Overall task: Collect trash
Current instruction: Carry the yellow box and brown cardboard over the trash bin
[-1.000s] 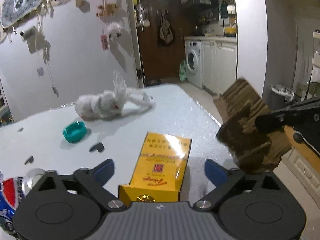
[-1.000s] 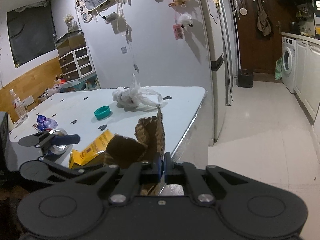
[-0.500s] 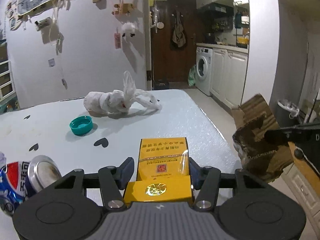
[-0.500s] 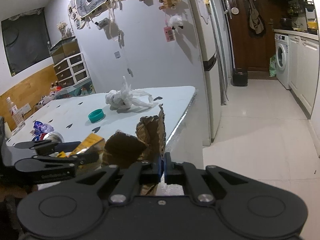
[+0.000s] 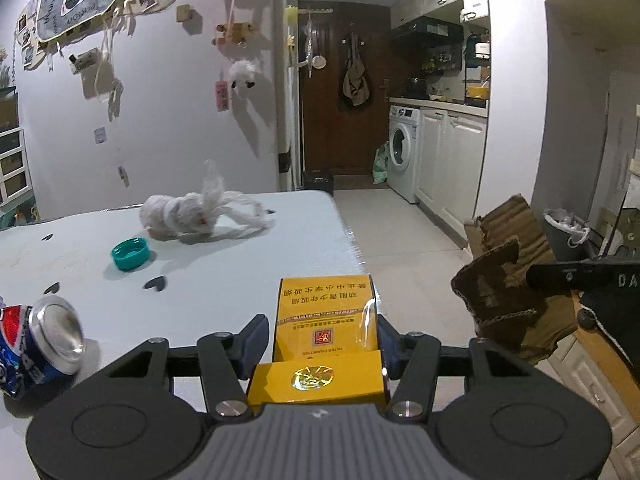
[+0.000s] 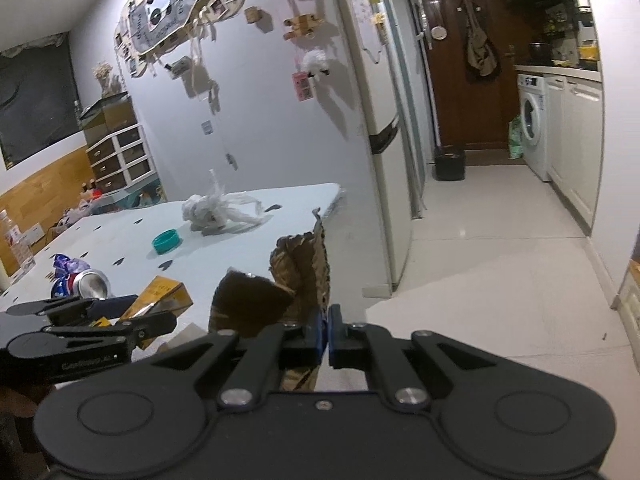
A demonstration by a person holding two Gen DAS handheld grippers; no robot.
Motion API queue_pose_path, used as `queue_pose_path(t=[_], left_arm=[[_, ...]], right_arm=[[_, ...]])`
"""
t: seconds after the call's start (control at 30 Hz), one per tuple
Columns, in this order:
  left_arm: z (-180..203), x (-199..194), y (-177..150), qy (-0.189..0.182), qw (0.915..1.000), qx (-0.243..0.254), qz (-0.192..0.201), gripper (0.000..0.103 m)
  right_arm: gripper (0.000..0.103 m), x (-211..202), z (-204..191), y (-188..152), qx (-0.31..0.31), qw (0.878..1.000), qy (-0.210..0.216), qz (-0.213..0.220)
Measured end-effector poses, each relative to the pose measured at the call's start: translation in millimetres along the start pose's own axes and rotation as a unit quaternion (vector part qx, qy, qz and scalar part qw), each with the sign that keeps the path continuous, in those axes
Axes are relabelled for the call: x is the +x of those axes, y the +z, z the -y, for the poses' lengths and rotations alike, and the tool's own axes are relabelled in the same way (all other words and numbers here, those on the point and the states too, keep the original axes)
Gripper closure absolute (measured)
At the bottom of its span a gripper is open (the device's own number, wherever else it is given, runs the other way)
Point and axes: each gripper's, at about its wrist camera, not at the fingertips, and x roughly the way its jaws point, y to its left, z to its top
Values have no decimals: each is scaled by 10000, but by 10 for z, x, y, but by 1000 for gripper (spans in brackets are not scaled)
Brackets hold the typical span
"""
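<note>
My left gripper [image 5: 320, 334] is shut on a yellow cigarette box [image 5: 326, 320], lifted just above the pale table [image 5: 224, 280] near its right edge. The same box [image 6: 162, 292] shows between the left gripper's fingers [image 6: 116, 304] in the right wrist view. My right gripper [image 6: 328, 330] is shut on a torn piece of brown cardboard [image 6: 298, 276], held off the table's edge; that cardboard [image 5: 508, 280] hangs at the right in the left wrist view. On the table lie a crushed cola can [image 5: 40, 344], a teal bottle cap [image 5: 130, 254] and a crumpled white plastic bag [image 5: 192, 214].
A purple wrapper [image 6: 68, 262] lies behind the can. A grey bin [image 5: 566, 234] with a white liner stands on the floor at the right. A small black bin [image 6: 450, 162] sits by the brown door, past the fridge [image 6: 376, 100]. Tiled floor runs toward the washing machine [image 6: 532, 124].
The left jaws closed onto the yellow box and lifted it off the table, drawing it toward the table's right edge. The right gripper shifted sideways with the cardboard still held.
</note>
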Motion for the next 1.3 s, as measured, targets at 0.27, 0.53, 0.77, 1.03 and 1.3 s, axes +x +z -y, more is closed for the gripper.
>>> queue_pose_path(t=[0.27, 0.53, 0.77, 1.03, 1.3], left_arm=[[582, -103, 69, -269, 9996, 56, 78, 47], [1071, -108, 58, -557, 9984, 38, 35, 47], [1465, 25, 13, -750, 9971, 36, -90, 47], [1849, 356, -11, -1023, 9942, 91, -328, 47], [2043, 978, -171, -1180, 9894, 30, -842, 47]], right_arm=[[100, -406, 383, -103, 101, 9989, -433, 150], [100, -756, 744, -240, 224, 9958, -856, 254], [100, -937, 1030, -385, 243, 9909, -1297, 252], [100, -859, 1377, -594, 436, 9836, -1747, 102], [100, -426, 1691, -853, 748, 9748, -2082, -300]])
